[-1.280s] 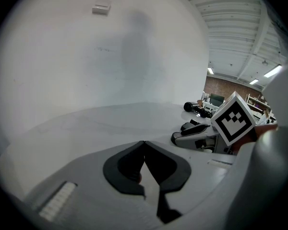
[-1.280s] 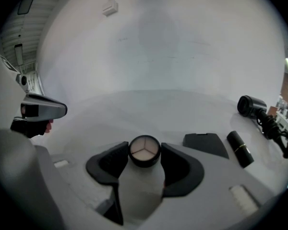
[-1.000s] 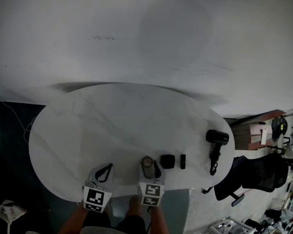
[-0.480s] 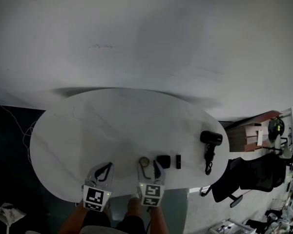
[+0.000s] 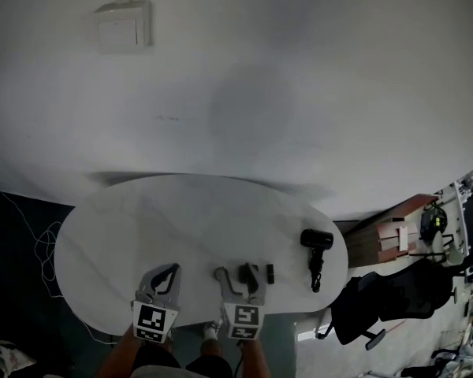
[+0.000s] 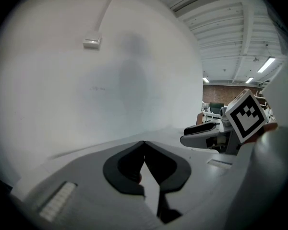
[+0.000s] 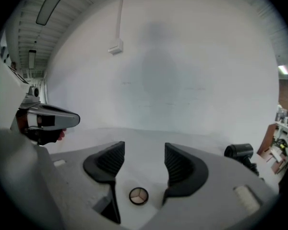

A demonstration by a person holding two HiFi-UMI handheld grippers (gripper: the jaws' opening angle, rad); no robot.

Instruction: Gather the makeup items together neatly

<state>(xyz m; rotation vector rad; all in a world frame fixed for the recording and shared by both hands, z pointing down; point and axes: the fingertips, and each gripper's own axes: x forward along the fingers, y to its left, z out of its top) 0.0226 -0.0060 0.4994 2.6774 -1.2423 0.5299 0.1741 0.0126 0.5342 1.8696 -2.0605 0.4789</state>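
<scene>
On the white oval table, near its front edge, lie a round compact, a black square compact and a small black stick in a row. My right gripper hangs above them; its jaws have just been opening and stand open with nothing between them. In the right gripper view the round compact shows far below the gap of the right gripper. My left gripper hovers to the left, and in its own view the left gripper is shut, tips touching, on nothing.
A black hair dryer with its cord lies at the table's right end. Beyond that edge are an office chair and shelves. A white wall rises behind the table, with a switch box on it.
Both grippers have lifted away from the table, which now looks smaller and farther off. The right gripper has risen off the round compact, which stays on the table.
</scene>
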